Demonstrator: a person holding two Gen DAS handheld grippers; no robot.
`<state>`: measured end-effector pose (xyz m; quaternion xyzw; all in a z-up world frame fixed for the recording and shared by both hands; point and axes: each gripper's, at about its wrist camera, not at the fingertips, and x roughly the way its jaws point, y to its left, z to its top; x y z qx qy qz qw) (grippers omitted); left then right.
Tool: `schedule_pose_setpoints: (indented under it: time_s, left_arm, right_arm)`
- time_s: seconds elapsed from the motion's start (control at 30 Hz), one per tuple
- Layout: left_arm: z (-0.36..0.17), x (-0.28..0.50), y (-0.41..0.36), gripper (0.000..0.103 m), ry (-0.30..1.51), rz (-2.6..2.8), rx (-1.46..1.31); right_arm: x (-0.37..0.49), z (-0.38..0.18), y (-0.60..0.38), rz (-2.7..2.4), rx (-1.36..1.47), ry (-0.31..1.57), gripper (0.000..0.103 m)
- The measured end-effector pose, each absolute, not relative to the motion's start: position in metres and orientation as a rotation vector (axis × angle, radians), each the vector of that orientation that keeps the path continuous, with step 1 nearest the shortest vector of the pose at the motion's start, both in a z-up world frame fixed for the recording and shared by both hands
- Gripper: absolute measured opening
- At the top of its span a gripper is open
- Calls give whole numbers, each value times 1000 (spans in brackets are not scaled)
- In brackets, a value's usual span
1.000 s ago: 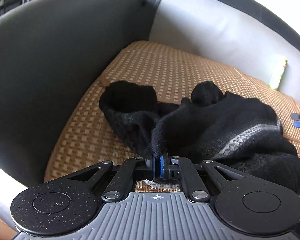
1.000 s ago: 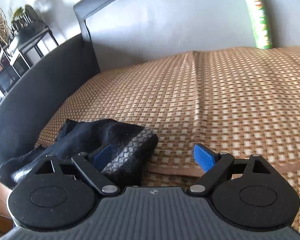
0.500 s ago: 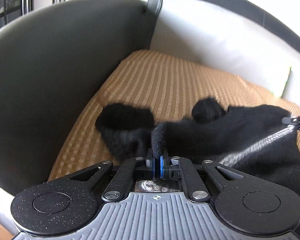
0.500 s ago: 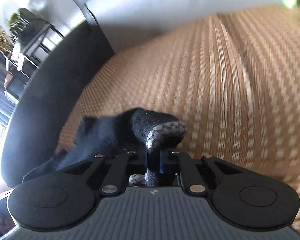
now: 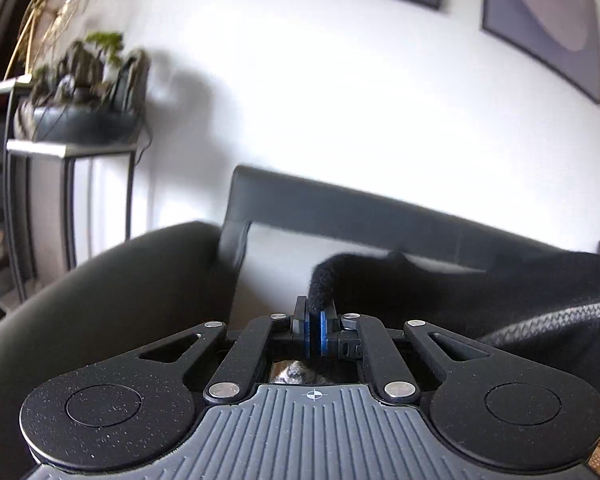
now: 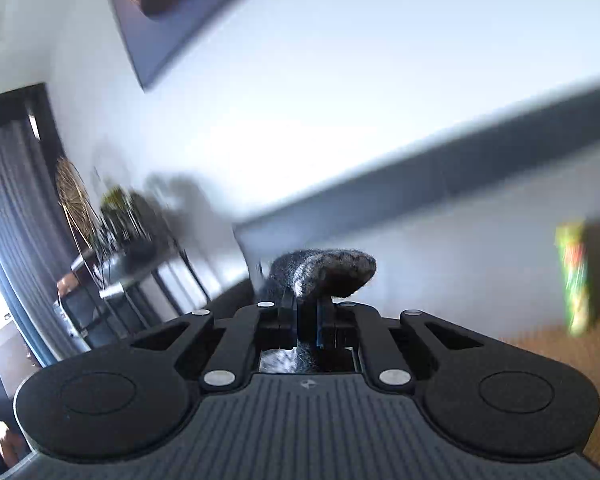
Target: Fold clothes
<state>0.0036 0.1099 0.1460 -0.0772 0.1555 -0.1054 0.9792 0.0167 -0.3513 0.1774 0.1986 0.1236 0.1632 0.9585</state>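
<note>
Both tongs are clamped tight on the black knit garment (image 5: 480, 292). My left gripper (image 5: 315, 326) pinches a fuzzy black edge between its blue pads, the cloth stretching off to the right, in front of the sofa backrest (image 5: 380, 210). My right gripper (image 6: 308, 320) grips a grey-patterned hem that bulges just above the fingers.

Black sofa (image 5: 100, 300), framed pictures (image 5: 540, 20), plant (image 5: 88, 68) on shelf, green can (image 6: 574, 276).

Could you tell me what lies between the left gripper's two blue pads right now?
A fold of the black garment is pinched there in the left gripper, as the left wrist view shows; the cloth rises above it and runs off to the right.
</note>
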Motion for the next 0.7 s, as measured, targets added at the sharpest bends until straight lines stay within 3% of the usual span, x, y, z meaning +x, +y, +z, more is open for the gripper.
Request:
schedule_pose_setpoints:
  time_s: [0.1,0.33,0.37,0.4,0.43,0.5,0.57,0.63,0.7]
  left_arm:
    - [109,-12,103,0,396,-268,-122]
    - [-80,-60,91,2,847,-264,-21]
    - [-99,-68,91,8,889,-252,-26]
    - [-110,-75,93,26,910,-247,-41]
    - [-116,-81,97,28,922,-240,-58]
    - [-122,-93,107,42,928,-234,-78]
    - [-112,-94,114,50,910,-247,-80]
    - [-95,-91,119,53,855,-257,-70]
    - [-79,-92,118,64,796,-279,-63]
  right_arm:
    - [-6,121,-358,297,392,394,10]
    - [-64,-51,-372,201,363,819,12]
    - [-72,-75,-374,186,358,879,12]
    - [-80,-100,-376,172,353,940,12]
    - [-85,-106,-377,163,353,951,16]
    - [-89,-96,-378,153,360,910,20]
    - [-93,-86,-379,143,366,870,36]
    - [-98,-76,-380,133,373,829,39]
    - [-102,-67,-381,123,379,789,47]
